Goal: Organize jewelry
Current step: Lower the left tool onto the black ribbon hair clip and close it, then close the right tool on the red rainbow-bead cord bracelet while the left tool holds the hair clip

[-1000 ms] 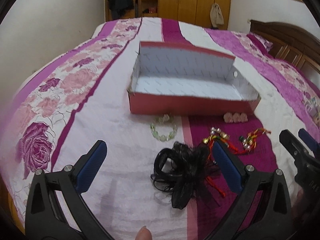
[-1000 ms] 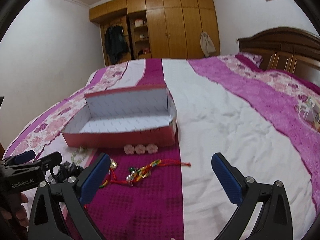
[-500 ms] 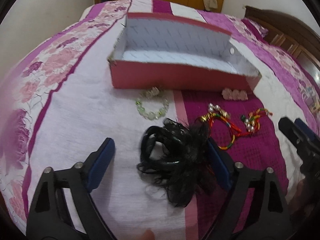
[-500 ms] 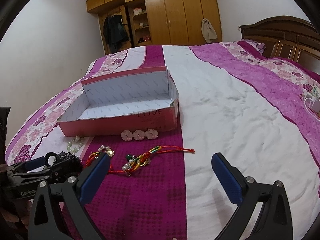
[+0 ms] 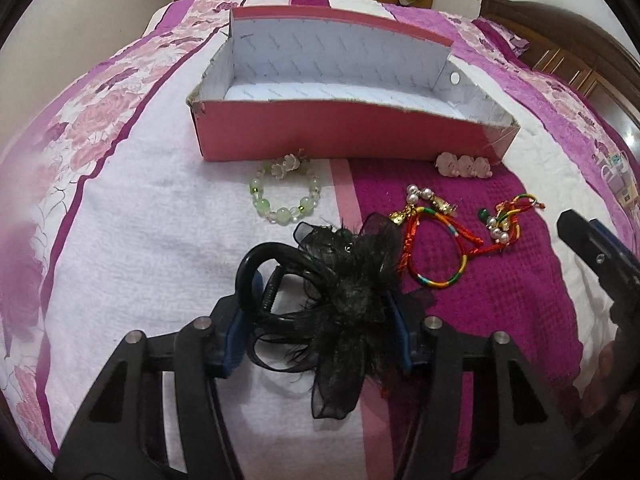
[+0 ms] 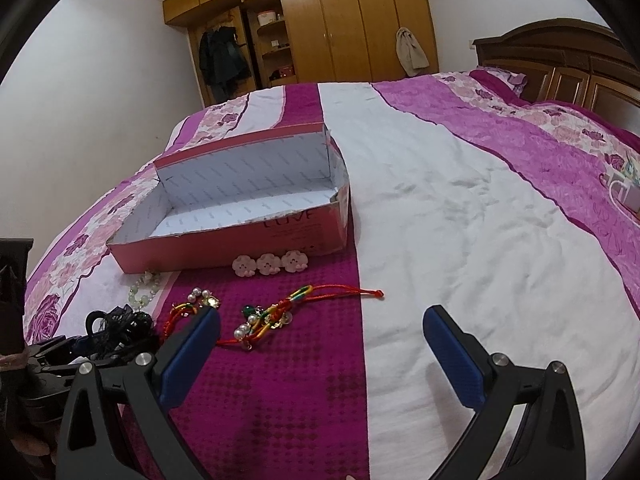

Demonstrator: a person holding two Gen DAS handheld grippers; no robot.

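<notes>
My left gripper (image 5: 320, 316) is shut on a black feathery hair accessory (image 5: 340, 292) that lies on the bed; it also shows at the left of the right wrist view (image 6: 116, 328). Beyond it lie a green bead bracelet (image 5: 284, 194), a red and multicolour cord bracelet (image 5: 432, 248), a second cord bracelet with pearls (image 5: 504, 220) and a pink flower clip (image 5: 464, 164). An open pink box (image 5: 340, 136) with a white inside stands behind them. My right gripper (image 6: 320, 340) is open and empty over the purple stripe, near the cord bracelets (image 6: 276, 316).
The bed cover (image 6: 460, 240) has white, purple and floral stripes. A wooden headboard (image 6: 560, 60) is at the right, wardrobes (image 6: 340, 28) at the back. Small items with a white cable (image 6: 624, 192) lie at the bed's right edge.
My left gripper moved forward and down around the black hair accessory and closed on it. My right gripper stayed open and shifted slightly nearer to the bracelets.
</notes>
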